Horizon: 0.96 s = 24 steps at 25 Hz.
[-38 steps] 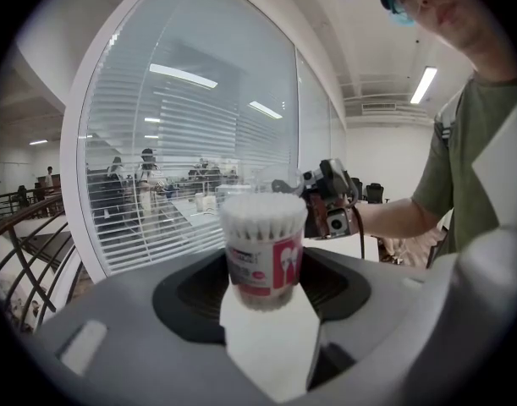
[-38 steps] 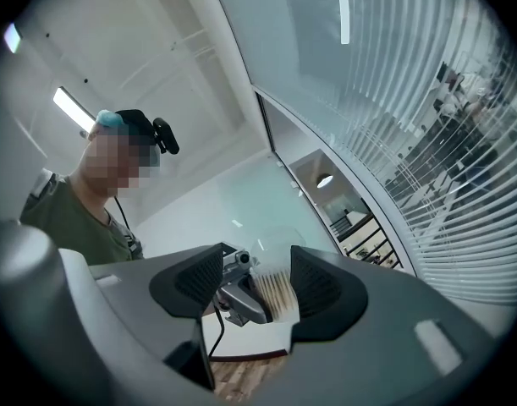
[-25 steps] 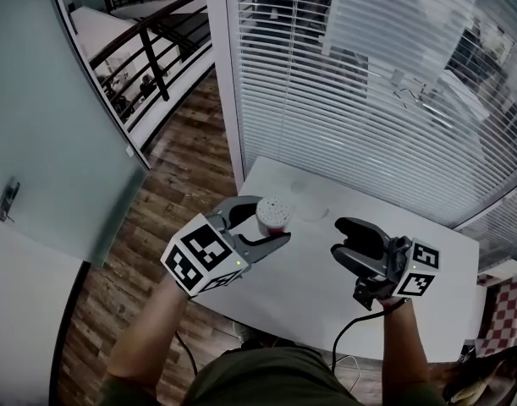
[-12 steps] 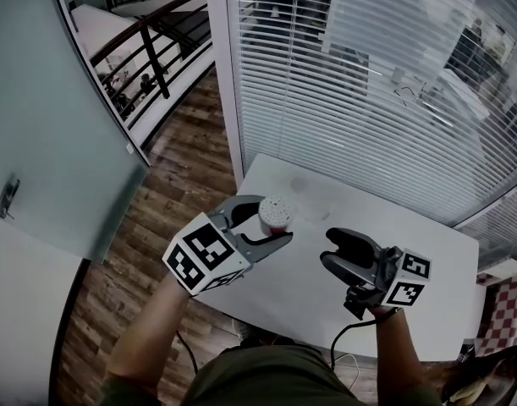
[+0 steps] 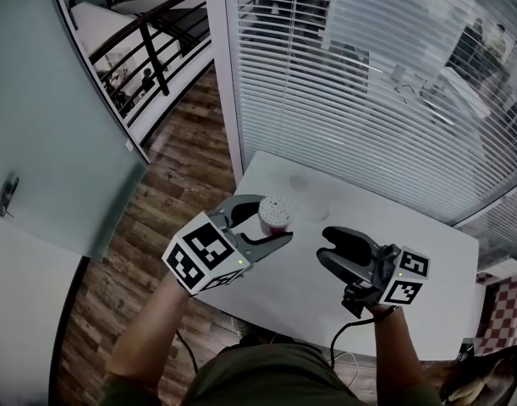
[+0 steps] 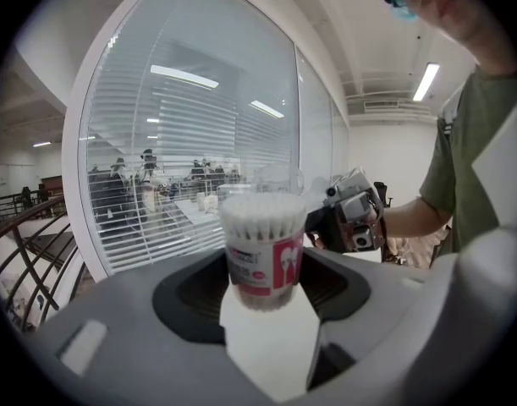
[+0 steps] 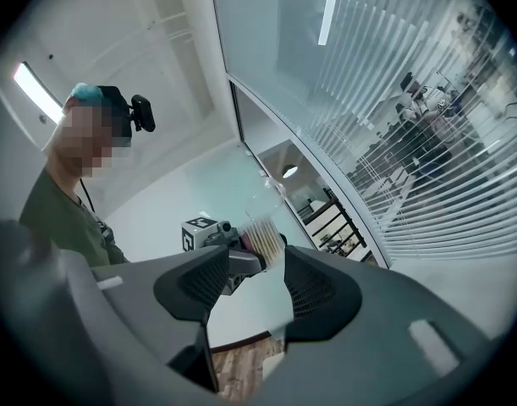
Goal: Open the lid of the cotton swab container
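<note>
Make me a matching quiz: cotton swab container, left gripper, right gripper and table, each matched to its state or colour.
1 cotton swab container
2 left gripper
3 right gripper
4 table

A white top
B nothing between its jaws
C red-and-white label
D jaws clamped on the container

Pairs: 1-C, 2-D, 3-B, 4-A. The right gripper's jaws are closing on nothing.

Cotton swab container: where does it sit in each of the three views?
Head view: cotton swab container left of centre, held between the left gripper's jaws.
Left gripper view: container dead centre, between the jaws.
Right gripper view: container small, just below centre, far off.
Shared landmark: the window blinds.
</note>
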Motion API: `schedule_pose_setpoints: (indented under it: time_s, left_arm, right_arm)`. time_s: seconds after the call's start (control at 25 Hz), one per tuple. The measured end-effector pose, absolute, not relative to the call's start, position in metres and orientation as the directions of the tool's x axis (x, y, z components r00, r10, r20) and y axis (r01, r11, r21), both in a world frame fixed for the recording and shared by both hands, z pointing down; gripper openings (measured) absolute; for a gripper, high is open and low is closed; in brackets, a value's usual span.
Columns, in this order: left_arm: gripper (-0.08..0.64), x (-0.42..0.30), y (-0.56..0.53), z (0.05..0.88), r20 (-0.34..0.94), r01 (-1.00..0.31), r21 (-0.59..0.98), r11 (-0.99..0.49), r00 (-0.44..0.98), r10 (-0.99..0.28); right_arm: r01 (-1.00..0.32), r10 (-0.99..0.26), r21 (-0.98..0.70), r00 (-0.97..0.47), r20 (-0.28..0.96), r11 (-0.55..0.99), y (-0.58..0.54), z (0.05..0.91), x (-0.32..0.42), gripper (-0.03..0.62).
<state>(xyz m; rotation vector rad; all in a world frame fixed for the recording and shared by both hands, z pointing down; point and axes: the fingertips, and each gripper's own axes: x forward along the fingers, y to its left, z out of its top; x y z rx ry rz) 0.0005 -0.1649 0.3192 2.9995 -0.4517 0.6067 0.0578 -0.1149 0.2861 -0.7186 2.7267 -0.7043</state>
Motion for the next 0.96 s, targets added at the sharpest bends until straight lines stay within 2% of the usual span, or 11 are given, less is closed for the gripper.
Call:
schedule_pose_setpoints:
  time_s: [0.96]
  left_arm:
    - [0.264,0.008,-0.170,0.324,0.386,-0.288,-0.002,-0.958,0.883,-0.266]
  right_arm:
    - [-0.394,-0.512,-0.528,-0.854,-0.092,0.752,-0.125,0.297,0.062,0.193]
